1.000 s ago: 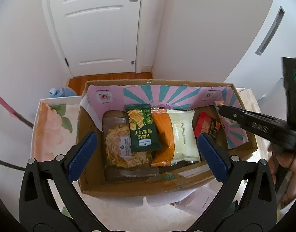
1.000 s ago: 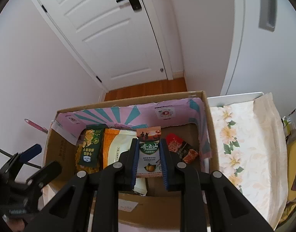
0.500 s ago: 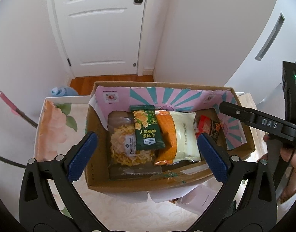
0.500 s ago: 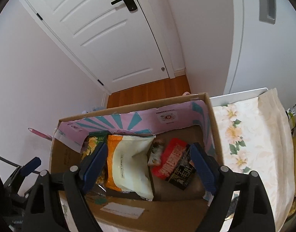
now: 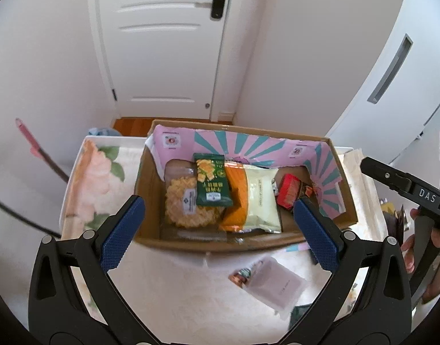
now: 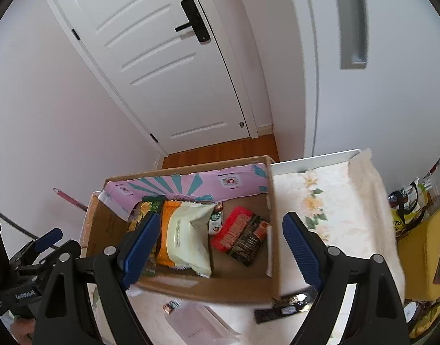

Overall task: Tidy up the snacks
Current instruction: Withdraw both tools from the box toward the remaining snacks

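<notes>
A cardboard box [image 5: 220, 244] with a pink and teal liner stands on the flowered tablecloth. Inside lie a noodle pack [image 5: 185, 207], a green cracker packet [image 5: 212, 184], an orange and white bag [image 5: 254, 198] and a red packet [image 5: 289, 192]. A small green and white packet [image 6: 215, 221] is wedged between the white bag [image 6: 188, 235] and the red packet [image 6: 240, 233]. My left gripper [image 5: 218, 204] hangs open above the box's near side, holding nothing. My right gripper [image 6: 221, 218] is open and holds nothing, above the box's right half.
In front of the box lie a pale translucent packet [image 5: 277, 284] and a dark packet [image 6: 286, 307]. A white door [image 5: 162, 57] and walls stand behind. A pink-tipped stick [image 5: 33, 146] leans at the left. Yellow bags [image 6: 421, 258] crowd the right table edge.
My right gripper opened and let the small green packet drop into the box. Both grippers then drew back and up, so the box looks smaller and farther.
</notes>
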`<state>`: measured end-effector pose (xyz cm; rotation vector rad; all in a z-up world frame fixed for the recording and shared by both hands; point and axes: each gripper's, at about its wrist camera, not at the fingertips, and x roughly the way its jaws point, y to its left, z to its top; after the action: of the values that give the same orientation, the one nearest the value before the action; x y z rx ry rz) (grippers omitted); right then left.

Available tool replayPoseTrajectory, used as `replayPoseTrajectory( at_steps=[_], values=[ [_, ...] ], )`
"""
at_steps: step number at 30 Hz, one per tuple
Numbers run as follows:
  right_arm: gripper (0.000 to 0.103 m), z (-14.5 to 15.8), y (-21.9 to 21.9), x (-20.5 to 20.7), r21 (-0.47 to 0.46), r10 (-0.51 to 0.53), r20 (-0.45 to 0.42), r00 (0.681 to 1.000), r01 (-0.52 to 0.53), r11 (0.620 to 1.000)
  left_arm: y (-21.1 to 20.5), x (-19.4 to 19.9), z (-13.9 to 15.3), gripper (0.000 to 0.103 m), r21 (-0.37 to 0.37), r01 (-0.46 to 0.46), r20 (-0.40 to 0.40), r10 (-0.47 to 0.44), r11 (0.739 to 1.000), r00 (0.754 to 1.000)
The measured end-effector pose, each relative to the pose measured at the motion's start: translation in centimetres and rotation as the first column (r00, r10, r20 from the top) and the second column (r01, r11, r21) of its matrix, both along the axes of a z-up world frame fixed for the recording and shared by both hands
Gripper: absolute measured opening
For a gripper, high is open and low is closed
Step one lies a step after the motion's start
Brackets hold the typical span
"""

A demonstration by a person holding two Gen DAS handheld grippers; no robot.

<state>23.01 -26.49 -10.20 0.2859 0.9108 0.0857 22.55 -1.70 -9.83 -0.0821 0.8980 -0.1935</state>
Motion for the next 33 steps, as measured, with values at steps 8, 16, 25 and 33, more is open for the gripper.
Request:
replayPoseTrajectory(
  at_steps=[8,16,25,33],
  values=[
    [0.084,0.0,-2.6,-3.4,-0.036,0.138,0.01,0.99,-0.137,0.99,-2.2,-5.5,-1.1,0.103,-0.018,-0.148,-0.024,0.147,0.989,0.989],
    [0.084,-1.8,-4.2,-6.2,-0.144,0.313,-0.012,0.95,-0.312,0.939,-5.6,-8.8,-6.3,0.103,-0.07,-0.257,-0.13,0.247,0.964,0.96],
    [0.084,-5.3,-5.0,-7.0,-0.196,0.513,-0.054,0.857,-0.513,0.836,-8.5,-9.0,-12.3,0.102,-0.1,-0.392,-0.234,0.362,0.914,0.903],
    [0.084,-9.0,-5.3,-6.5,-0.201,0.704,-0.085,0.706,-0.704,0.681,-9.9,-7.5,-16.4,0.097,-0.065,-0.479,-0.288,0.443,0.876,0.849]
  ],
)
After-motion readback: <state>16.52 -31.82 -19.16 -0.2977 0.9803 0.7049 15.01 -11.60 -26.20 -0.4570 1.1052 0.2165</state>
